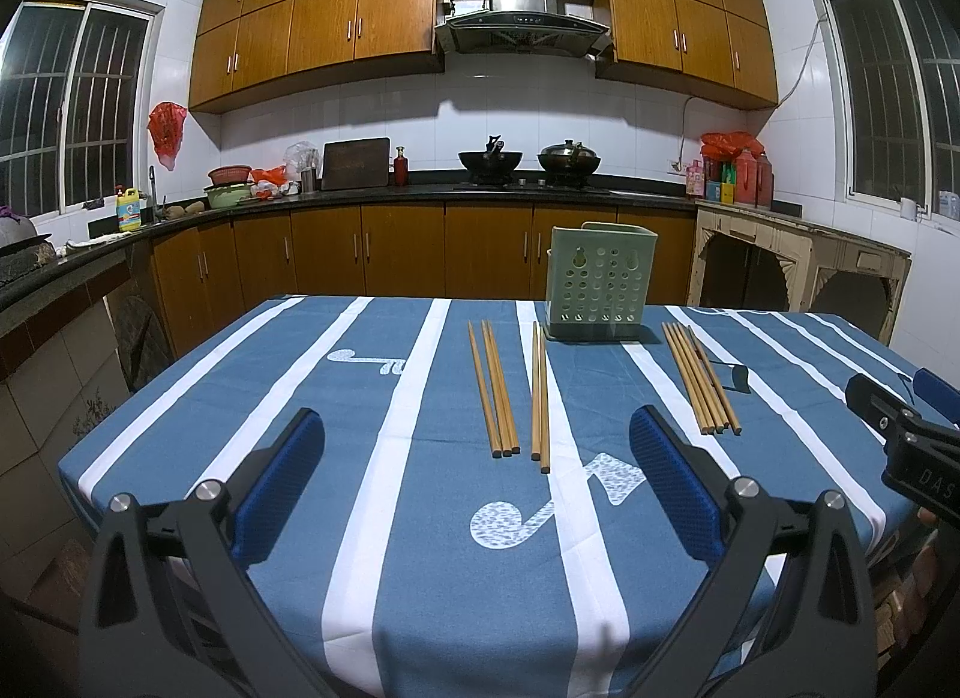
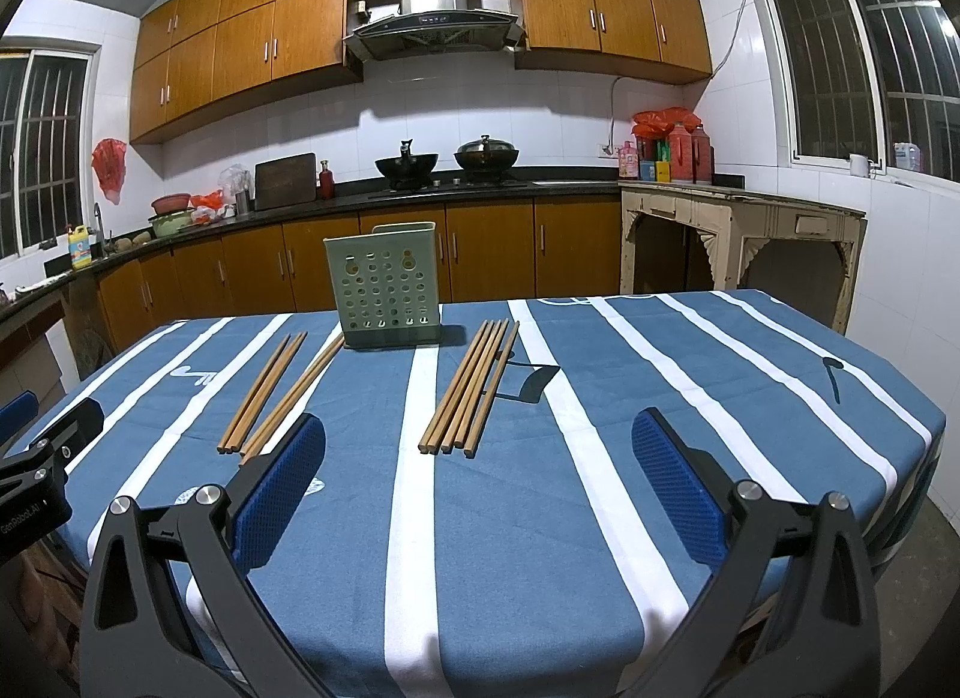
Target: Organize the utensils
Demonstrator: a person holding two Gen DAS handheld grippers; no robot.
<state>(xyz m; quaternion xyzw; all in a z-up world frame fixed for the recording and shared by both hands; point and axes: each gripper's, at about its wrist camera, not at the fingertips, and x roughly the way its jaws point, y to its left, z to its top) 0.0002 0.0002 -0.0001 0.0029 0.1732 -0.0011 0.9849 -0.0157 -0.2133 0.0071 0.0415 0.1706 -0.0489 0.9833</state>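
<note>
Wooden chopsticks lie in three groups on the blue striped tablecloth: three on the left [image 1: 493, 389] [image 2: 262, 385], a pair in the middle [image 1: 539, 398] [image 2: 297, 398], and several on the right [image 1: 699, 379] [image 2: 469, 387]. A green perforated utensil holder [image 1: 600, 282] [image 2: 385, 285] stands upright behind them at the table's far edge. My left gripper [image 1: 477, 434] is open and empty, above the table short of the near chopstick ends. My right gripper [image 2: 477, 434] is open and empty, likewise short of the right group.
The table [image 1: 360, 518] [image 2: 720, 428] ends close behind the holder. The right gripper's body shows at the right edge of the left wrist view [image 1: 900, 434]; the left gripper's body shows at the left edge of the right wrist view [image 2: 42, 470]. Kitchen counters and cabinets stand beyond.
</note>
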